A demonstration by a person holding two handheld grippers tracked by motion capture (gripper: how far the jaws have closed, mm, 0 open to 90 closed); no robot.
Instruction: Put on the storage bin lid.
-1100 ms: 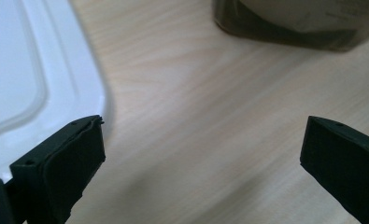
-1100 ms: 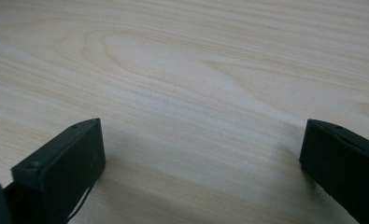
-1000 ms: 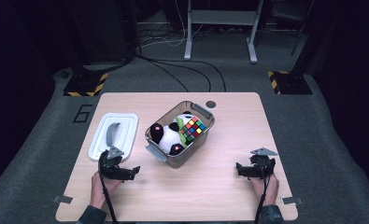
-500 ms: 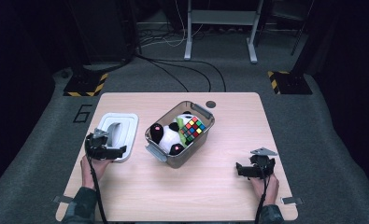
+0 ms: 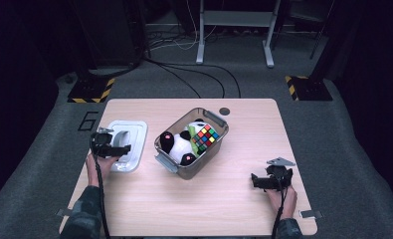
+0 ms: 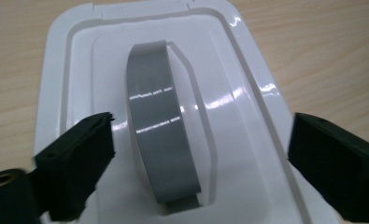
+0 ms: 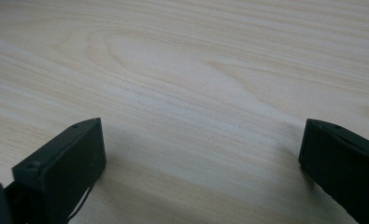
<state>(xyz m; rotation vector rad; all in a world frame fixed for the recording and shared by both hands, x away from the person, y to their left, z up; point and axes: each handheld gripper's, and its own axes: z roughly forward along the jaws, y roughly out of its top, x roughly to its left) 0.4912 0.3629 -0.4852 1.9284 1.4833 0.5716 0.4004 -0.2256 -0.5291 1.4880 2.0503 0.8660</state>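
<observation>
Now left tongs [image 6: 198, 154] hang over white lid [image 6: 79, 70], jaws closing astride its grey handle [image 6: 161, 135], not yet gripping; right tongs [image 7: 201, 163] rest released on table [image 7: 196, 60], w/ nothing between.

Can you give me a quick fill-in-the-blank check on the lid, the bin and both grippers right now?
1. The left gripper has its jaws on either side of the lid's grey ____.
2. The white lid lies on the table to the ____ of the clear bin in the high view.
3. A colourful ____ cube sits in the bin beside the panda toy.
4. The right gripper is ____ over bare wood.

Missing words: handle; left; puzzle; open
</observation>
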